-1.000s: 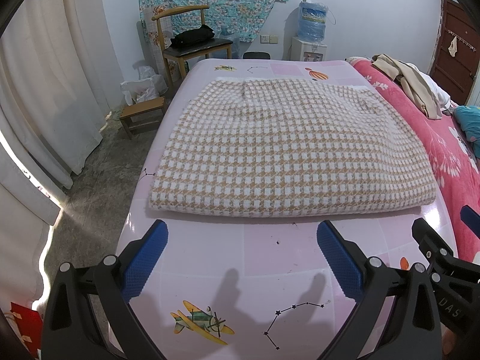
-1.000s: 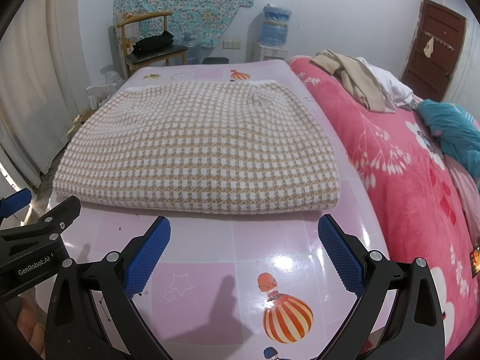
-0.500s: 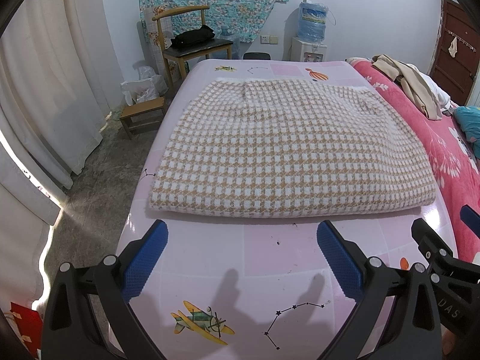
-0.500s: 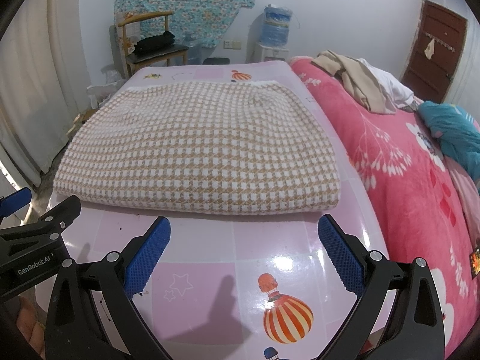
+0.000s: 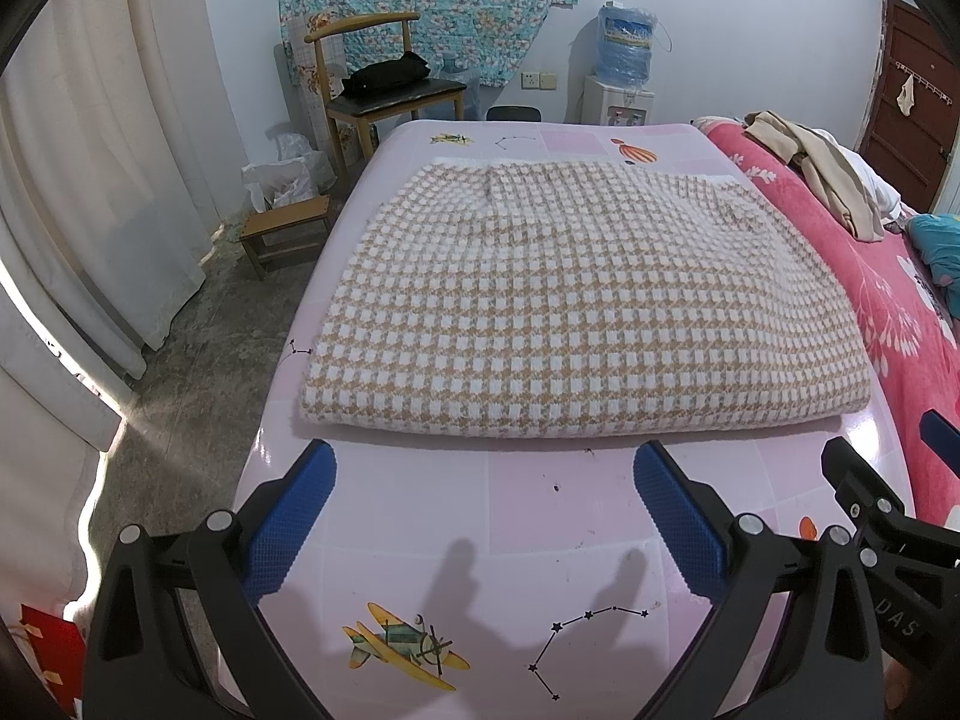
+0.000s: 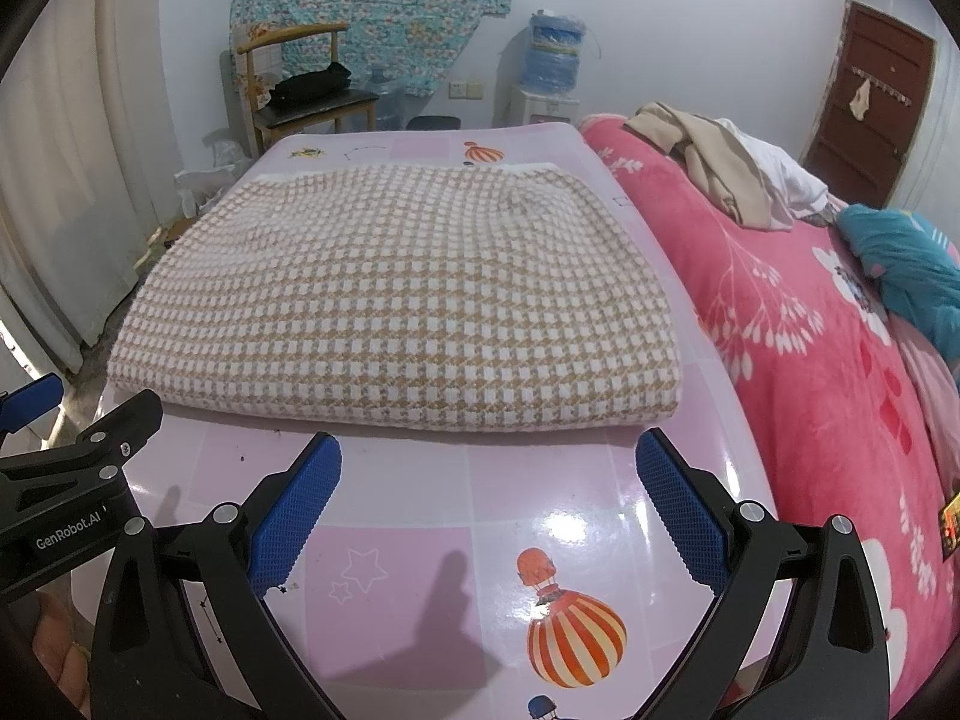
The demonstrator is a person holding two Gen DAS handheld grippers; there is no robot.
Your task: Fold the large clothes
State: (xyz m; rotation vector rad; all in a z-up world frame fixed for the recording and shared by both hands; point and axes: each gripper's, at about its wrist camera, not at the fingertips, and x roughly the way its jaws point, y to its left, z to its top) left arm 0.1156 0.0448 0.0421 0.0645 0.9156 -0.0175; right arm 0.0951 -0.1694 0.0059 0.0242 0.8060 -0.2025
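A pink glossy table cover (image 5: 528, 492) printed with a yellow aeroplane (image 5: 405, 645), star constellations (image 5: 591, 639) and a striped hot-air balloon (image 6: 576, 636) spreads across the near surface; to its right lies a bright pink flowered blanket (image 6: 798, 360) with a heap of beige clothing (image 6: 714, 165) and a teal cloth (image 6: 906, 264) on it; against the far wall stands a wooden chair (image 5: 384, 90) with a black bag (image 5: 387, 72) on its seat, a floral turquoise cloth (image 5: 432, 0) hanging behind it; a water dispenser (image 5: 621, 78) carries a blue bottle; a low wooden stool (image 5: 285, 234) sits on the grey floor beside white curtains (image 5: 90, 180); a dark brown door (image 6: 870, 108) is at the far right.
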